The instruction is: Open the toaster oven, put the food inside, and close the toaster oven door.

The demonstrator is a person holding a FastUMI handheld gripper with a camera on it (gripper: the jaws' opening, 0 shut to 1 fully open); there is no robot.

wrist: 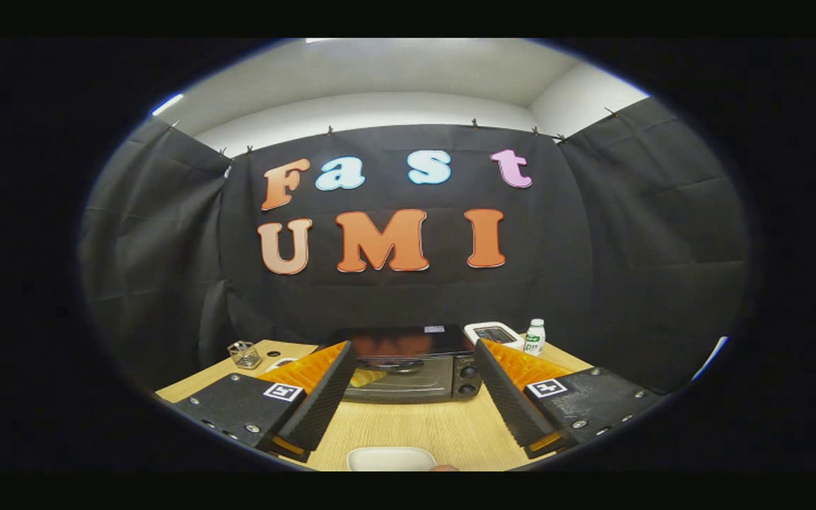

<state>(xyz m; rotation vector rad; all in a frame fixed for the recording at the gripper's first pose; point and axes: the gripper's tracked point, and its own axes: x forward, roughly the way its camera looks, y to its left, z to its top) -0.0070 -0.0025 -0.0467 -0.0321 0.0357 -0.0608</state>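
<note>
A black toaster oven [408, 365] stands on the wooden table [408, 428] beyond my fingers, its glass door shut and two knobs on its right side. My gripper [411, 368] is open, its two black fingers [323, 397] with orange backs spread wide on either side of the oven, nothing between them. A white plate [392, 458] lies on the table close below the fingers; a small brownish bit at its right rim may be the food, too little of it shows to tell.
A small wire basket [244, 354] stands at the table's back left. A white device [494, 333] and a small white bottle [535, 337] with a green label stand behind the oven to the right. Black cloth walls close in the table.
</note>
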